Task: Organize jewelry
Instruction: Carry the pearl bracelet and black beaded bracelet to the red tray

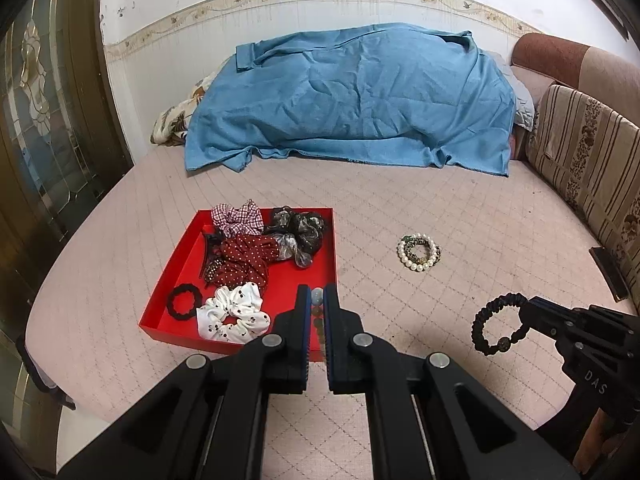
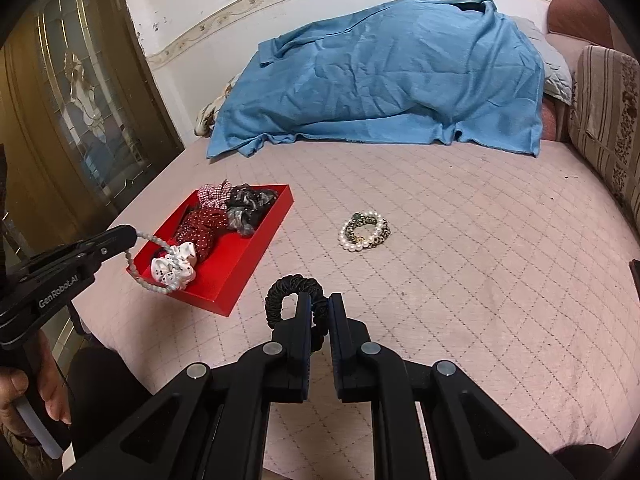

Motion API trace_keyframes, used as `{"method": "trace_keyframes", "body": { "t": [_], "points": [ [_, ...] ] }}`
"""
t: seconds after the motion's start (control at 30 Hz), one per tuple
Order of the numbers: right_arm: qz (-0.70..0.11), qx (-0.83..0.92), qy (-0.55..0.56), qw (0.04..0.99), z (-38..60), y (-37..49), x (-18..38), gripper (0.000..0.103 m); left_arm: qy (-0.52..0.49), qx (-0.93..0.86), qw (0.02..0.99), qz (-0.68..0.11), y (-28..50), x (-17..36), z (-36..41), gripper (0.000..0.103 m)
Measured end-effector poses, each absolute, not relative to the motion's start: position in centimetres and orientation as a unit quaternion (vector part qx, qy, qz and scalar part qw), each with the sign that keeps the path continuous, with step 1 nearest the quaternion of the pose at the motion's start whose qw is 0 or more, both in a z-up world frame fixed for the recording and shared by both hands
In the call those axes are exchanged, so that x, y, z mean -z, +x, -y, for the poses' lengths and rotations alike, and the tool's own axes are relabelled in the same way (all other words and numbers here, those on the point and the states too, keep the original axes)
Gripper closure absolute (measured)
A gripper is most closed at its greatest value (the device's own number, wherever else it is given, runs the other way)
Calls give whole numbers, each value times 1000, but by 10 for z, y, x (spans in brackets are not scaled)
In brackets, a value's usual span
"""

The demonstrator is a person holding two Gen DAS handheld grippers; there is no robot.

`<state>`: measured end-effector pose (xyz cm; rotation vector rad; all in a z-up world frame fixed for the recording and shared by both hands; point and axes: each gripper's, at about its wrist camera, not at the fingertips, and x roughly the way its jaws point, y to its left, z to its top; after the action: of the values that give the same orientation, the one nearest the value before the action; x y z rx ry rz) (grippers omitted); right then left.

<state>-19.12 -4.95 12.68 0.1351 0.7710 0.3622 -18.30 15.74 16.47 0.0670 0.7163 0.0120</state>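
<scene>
Stretching away ahead of both pairs of jaws is a quilted pink bed [image 1: 460, 208], with a blue sheet [image 1: 360, 96] heaped well beyond them. Closer, a red tray [image 1: 328, 256] of fabric hair ties lies directly under and ahead of the left gripper [image 1: 316, 300], and ahead and to the left of the right gripper [image 2: 320, 308]. The left jaws are clamped on a string of pale beads [image 2: 140, 276], which dangles over the tray's near corner. The right jaws are pinched on a black braided bracelet [image 2: 294, 284], its loop standing up and leftward from them. A small pile of pearl bracelets [image 2: 364, 232] lies flat ahead of the right jaws, slightly right, apart from the tray. Judging by this, the right hand is nearer that pile, but both hands must first unload into the tray.
</scene>
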Motion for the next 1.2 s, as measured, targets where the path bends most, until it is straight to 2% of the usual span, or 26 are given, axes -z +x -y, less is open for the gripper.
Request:
{"method": "trace_keyframes", "body": {
  "t": [0.37, 0.83, 1.0, 1.2],
  "points": [
    [-389, -180, 59, 901, 38, -183, -117, 94, 5, 7, 929, -371, -171, -150, -171, 97],
    [-408, -201, 69, 888, 13, -150, -114, 94, -149, 44, 914, -375, -133, -148, -251, 97],
    [-408, -225, 63, 883, -12, -131, -121, 94, -199, 65, 900, -383, -122, -132, -265, 97],
    [-398, -249, 46, 882, -47, -110, -129, 93, -196, 77, 890, -403, -112, -106, -257, 98]
  ]
}}
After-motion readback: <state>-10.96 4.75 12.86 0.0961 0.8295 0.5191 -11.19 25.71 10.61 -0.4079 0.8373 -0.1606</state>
